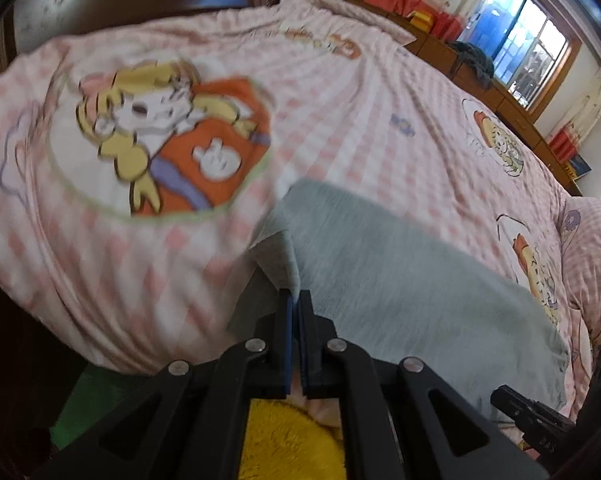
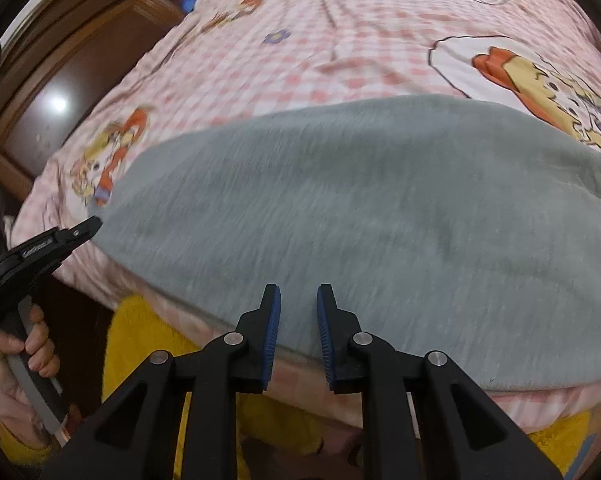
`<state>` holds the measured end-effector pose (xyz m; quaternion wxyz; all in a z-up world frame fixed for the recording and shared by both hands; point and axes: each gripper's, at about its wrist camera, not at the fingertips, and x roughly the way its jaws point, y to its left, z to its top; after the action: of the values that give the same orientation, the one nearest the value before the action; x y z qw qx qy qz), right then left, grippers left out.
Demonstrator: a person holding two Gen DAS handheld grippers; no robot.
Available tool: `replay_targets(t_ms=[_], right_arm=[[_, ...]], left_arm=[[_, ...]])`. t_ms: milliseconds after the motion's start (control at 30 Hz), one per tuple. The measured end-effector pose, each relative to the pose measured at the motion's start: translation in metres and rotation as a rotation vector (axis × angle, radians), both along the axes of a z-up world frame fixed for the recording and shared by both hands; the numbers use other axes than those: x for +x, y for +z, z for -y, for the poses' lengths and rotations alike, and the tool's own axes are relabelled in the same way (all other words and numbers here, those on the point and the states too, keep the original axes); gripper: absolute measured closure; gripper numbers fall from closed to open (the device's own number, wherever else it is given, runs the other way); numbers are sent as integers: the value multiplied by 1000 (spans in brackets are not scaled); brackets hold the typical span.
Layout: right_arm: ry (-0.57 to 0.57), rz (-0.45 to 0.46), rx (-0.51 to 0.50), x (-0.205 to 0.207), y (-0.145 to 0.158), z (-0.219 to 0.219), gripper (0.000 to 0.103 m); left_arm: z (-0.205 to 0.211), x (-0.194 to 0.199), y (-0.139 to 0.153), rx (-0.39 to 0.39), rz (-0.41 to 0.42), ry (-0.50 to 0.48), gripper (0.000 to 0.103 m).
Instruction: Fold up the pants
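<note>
Honestly these grey pants [image 2: 340,208] look soft, fleecy and floppy, spread flat on the pink checked bedspread [image 1: 360,92] near its edge. My left gripper [image 1: 298,300] is pinching one end of them; the right gripper [image 2: 298,300] hovers slightly parted, empty. I'd grab the near hem.

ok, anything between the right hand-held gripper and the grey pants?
Nothing visible. The right hand-held gripper is open directly over the near edge of the grey pants, which lie on the pink checked bedspread.
</note>
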<state>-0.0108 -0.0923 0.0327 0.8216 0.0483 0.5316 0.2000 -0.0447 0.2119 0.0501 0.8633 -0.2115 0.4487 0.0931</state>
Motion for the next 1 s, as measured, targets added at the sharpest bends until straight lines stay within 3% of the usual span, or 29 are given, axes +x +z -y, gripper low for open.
replay_targets(t_ms=[133, 267, 600, 967, 1000], right_arm=[[36, 2, -27, -5, -3, -4, 81], [80, 31, -60, -13, -1, -4, 71], [194, 91, -233, -22, -9, -21, 71], [204, 96, -224, -23, -13, -12, 71], [191, 91, -214, -22, -14, -11, 76]], left_arm=[[-5, 0, -16, -33, -27, 2, 101], [-5, 1, -16, -41, -23, -5, 100], [-5, 4, -18, -46, -37, -7, 101], [-5, 5, -20, -43, -43, -7, 100], [-6, 5, -20, -43, -44, -6, 100]])
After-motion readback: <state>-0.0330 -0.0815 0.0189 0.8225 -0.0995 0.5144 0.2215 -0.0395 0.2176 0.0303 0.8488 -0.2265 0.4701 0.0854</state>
